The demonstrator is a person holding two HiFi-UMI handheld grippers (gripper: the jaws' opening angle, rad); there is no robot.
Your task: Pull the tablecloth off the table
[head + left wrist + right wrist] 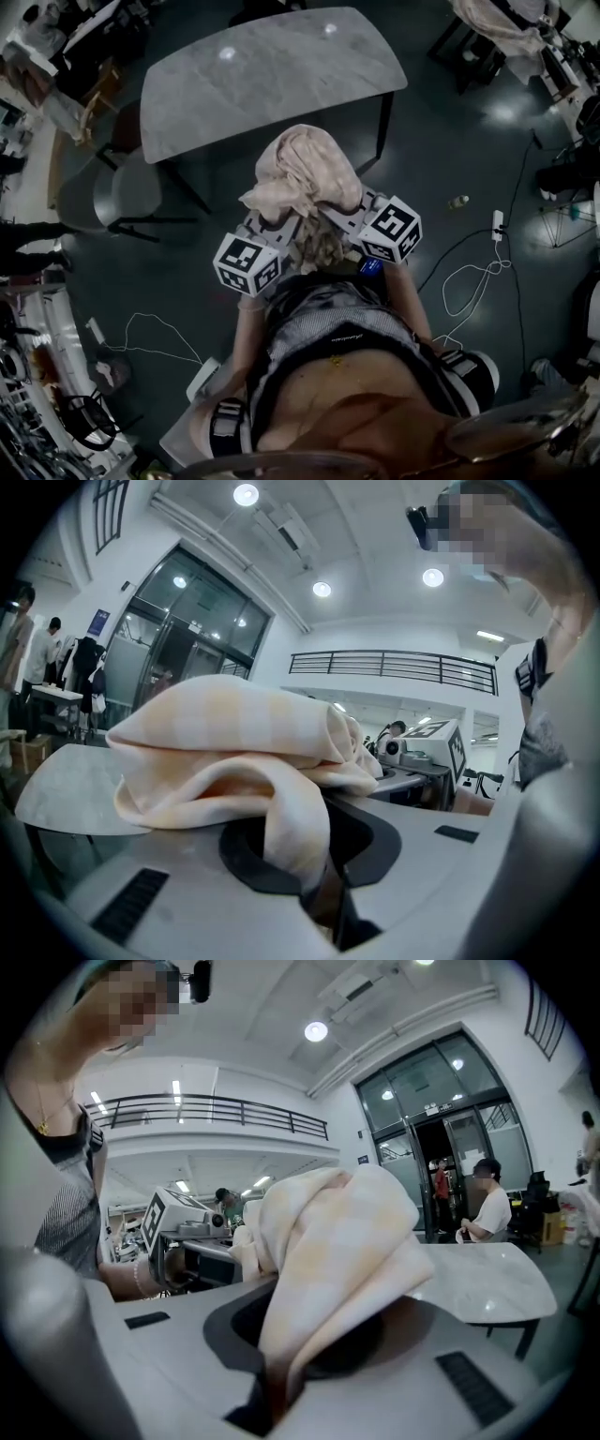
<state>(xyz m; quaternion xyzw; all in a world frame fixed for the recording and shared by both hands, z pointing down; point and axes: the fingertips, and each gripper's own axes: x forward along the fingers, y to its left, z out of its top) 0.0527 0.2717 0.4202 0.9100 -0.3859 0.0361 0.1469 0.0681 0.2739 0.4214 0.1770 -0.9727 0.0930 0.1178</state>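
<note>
**A:** Where is the cloth?

**B:** From the left: the left hand-held gripper (323,902) is pinched tight on a fold of the tablecloth (305,178). The cloth sits bunched in a heap between the two tools, and none of it seems to lie on the grey tabletop (272,80) beyond. The right hand-held gripper (272,1382) is clamped on another fold in the same way.

**A:** What could go wrong?

**B:** Each grip looks to be on a thin fold only. I'd judge a sharp tug could slide it out, and the bundle would drop to the floor. A trailing end could also catch the chair (122,192) on the left or the cable (469,274) on the right.

**A:** Any containers?

**B:** None I can make out, so no contents to report.
</note>
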